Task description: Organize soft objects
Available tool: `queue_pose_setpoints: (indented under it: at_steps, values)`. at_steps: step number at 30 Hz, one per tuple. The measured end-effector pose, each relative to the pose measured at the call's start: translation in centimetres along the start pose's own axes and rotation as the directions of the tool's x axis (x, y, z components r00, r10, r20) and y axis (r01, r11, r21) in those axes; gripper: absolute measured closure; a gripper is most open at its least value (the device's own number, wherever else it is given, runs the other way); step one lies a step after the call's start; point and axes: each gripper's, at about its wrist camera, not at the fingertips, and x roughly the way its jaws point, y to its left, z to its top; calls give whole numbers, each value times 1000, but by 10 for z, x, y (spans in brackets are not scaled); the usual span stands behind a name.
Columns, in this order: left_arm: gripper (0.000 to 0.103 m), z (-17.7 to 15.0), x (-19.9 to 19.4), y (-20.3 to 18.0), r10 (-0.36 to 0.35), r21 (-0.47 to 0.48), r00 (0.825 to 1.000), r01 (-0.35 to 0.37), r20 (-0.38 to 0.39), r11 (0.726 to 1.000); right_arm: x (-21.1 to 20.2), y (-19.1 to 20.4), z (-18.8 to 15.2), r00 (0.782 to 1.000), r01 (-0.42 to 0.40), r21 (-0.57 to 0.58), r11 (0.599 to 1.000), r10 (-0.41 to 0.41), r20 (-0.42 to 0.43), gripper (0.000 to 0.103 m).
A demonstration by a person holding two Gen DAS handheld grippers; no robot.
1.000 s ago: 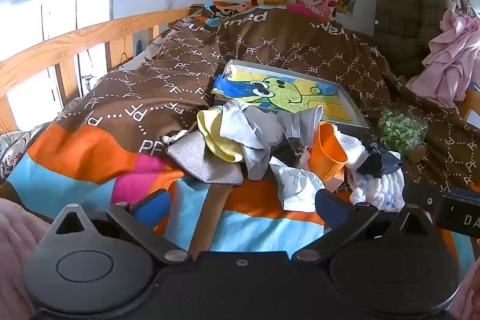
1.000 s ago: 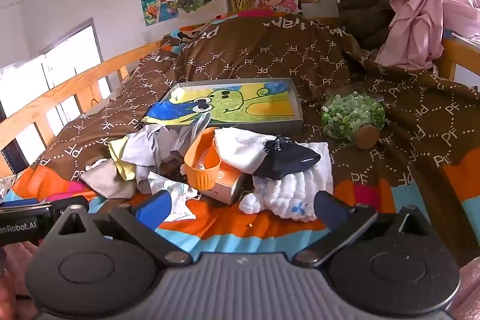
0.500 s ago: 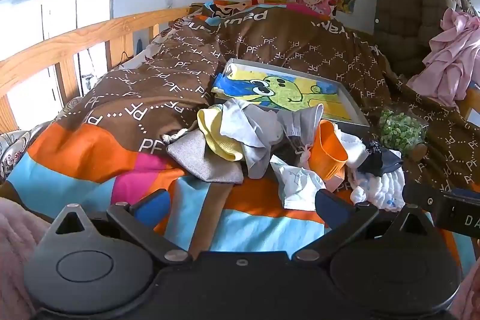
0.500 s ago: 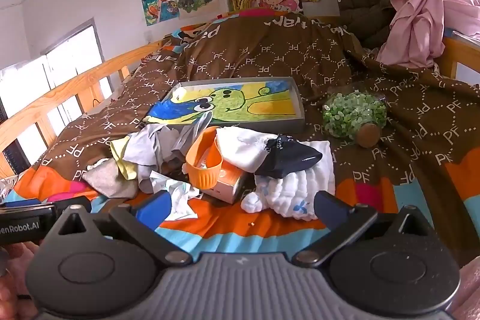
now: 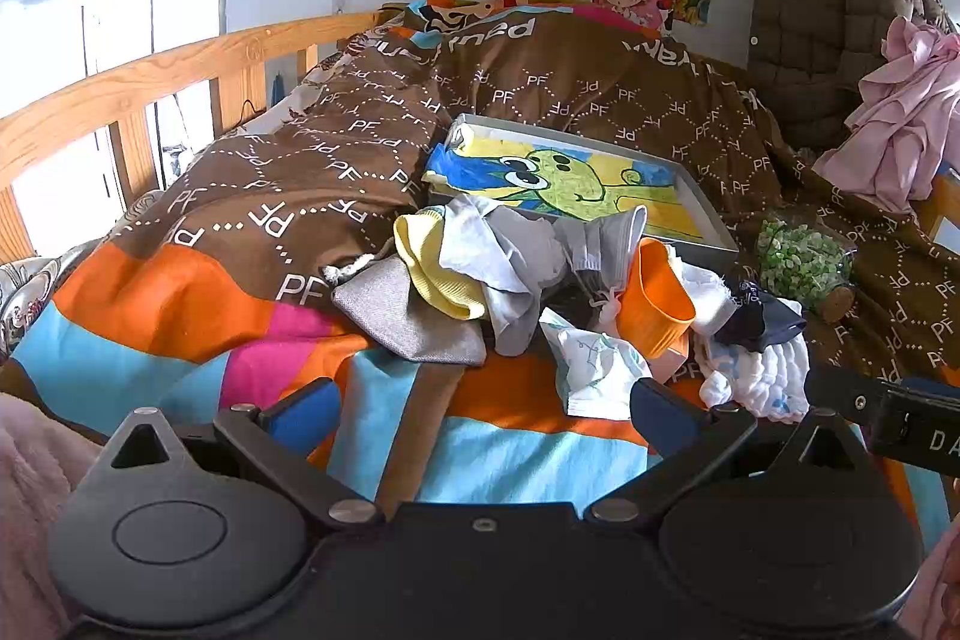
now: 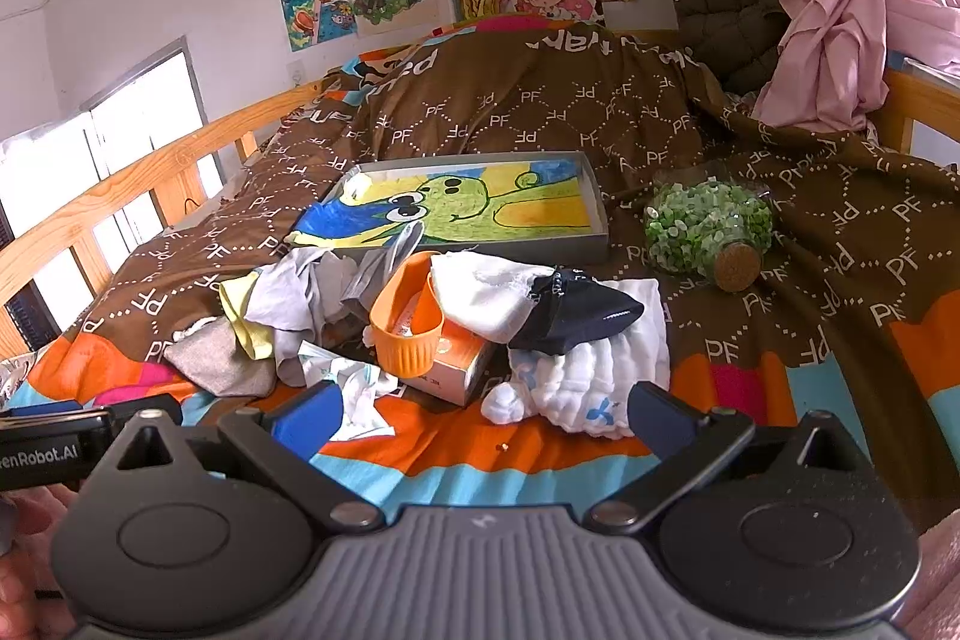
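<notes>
A heap of soft items lies on the bed: a grey pouch [image 5: 408,322] [image 6: 216,361], a yellow cloth [image 5: 432,268] [image 6: 246,316], grey-white cloths [image 5: 510,250] [image 6: 288,292], a white printed cloth [image 5: 594,364] [image 6: 354,382], a dark navy cloth [image 5: 762,322] [image 6: 576,316] and a white quilted cloth [image 5: 762,376] [image 6: 594,376]. An orange cup [image 5: 654,304] [image 6: 408,322] lies among them. A shallow grey tray with a green cartoon picture [image 5: 576,178] [image 6: 480,208] sits behind. My left gripper [image 5: 480,415] and right gripper [image 6: 480,415] are open, empty, short of the heap.
A jar of green bits with a cork [image 5: 801,268] [image 6: 708,232] lies right of the tray. A small box [image 6: 462,370] sits under the orange cup. A wooden rail [image 5: 150,88] runs along the left. A pink garment [image 6: 852,10] hangs at the right.
The right wrist view has drifted very slightly; the heap sits a touch lower right in it. The left gripper and the objects have not moved.
</notes>
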Motion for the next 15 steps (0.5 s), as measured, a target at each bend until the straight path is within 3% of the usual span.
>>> queue_pose_setpoints:
  at_steps: [15]
  values:
    - [1, 0, 0, 0, 0, -1, 1000, 0, -2, 1000, 1, -1, 0, 1000, -2, 3, 1000, 2, -2, 0]
